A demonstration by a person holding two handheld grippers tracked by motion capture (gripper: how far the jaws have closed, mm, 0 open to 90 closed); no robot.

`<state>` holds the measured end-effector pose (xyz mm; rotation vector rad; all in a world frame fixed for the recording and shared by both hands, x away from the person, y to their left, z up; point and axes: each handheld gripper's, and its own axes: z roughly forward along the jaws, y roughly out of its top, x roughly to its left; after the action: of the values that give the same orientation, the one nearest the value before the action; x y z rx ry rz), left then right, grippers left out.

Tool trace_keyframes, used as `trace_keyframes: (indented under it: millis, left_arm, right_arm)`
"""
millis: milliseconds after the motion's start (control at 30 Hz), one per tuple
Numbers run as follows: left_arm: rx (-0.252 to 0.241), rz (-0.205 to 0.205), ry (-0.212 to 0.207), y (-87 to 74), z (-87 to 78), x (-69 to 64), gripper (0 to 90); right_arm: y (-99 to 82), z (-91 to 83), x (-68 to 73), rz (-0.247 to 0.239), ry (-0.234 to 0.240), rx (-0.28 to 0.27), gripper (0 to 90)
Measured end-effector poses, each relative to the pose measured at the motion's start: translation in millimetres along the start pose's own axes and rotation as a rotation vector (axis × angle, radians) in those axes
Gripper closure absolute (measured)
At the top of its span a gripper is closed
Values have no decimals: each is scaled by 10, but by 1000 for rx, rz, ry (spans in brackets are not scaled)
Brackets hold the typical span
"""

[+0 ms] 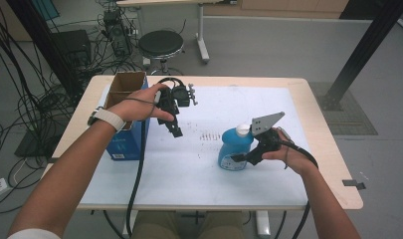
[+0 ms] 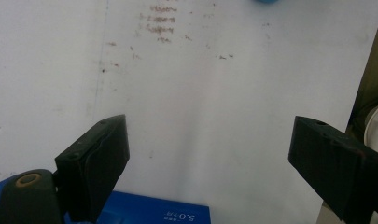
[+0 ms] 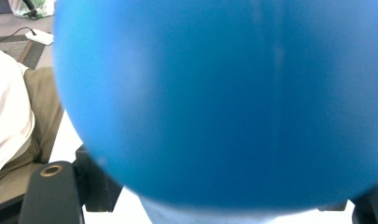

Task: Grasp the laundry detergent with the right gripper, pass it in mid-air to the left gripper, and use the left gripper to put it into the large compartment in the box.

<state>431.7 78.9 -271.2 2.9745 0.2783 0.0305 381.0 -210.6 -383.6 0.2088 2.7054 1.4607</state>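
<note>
While my right gripper (image 1: 237, 158) clasps the blue bottle (image 1: 235, 148) mid-table, my left gripper (image 1: 175, 130) hangs wide and empty beside the blue box (image 1: 131, 138); bare white mat (image 1: 189, 169) lies between.

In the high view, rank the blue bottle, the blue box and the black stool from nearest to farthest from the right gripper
1. blue bottle, right at the right gripper, between its jaws.
2. blue box, across the table at its left edge.
3. black stool, on the floor beyond the table.
</note>
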Motion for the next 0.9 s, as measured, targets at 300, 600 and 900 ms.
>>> trace_keyframes:
  millis: [300, 600, 900]
  left_arm:
    - [-1, -1, -3, 5, 18, 2, 128]
    - [3, -1, -4, 0, 19, 7, 128]
    - [3, 0, -7, -3, 31, 9, 128]
  right_arm:
    - [-5, 9, -4, -3, -1, -8, 237]
    - [-16, 30, -3, -10, 0, -19, 267]
    - [-32, 42, -4, -10, 6, -33, 298]
